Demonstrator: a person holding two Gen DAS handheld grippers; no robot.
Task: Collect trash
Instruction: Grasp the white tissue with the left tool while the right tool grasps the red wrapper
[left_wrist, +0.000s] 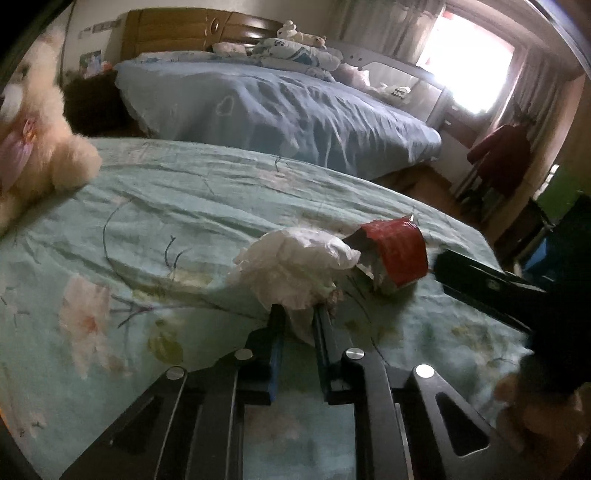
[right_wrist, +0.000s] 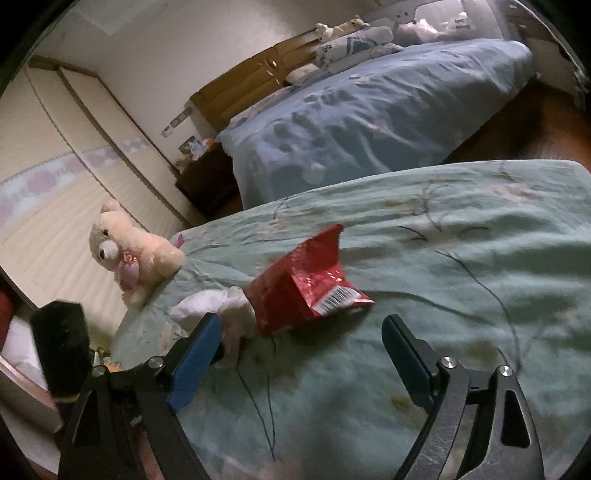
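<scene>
A crumpled white tissue (left_wrist: 295, 266) lay on a green flowered bedspread (left_wrist: 147, 229), with its near tail pinched between the narrow fingers of the left gripper (left_wrist: 298, 314). Touching the tissue's right side was a torn red snack wrapper (left_wrist: 397, 254), standing partly open on the bedspread. In the right wrist view the red wrapper (right_wrist: 306, 284) showed a barcode on its near flap, and the tissue (right_wrist: 218, 306) sat just to its left. The right gripper (right_wrist: 301, 328) hovered near the wrapper with its fingers spread wide, nothing between them. A cream teddy bear (right_wrist: 125, 251) sat at the far left edge of the bed. Beyond, across a gap of wooden floor, stood a second bed (left_wrist: 288, 107) under a blue cover.
</scene>
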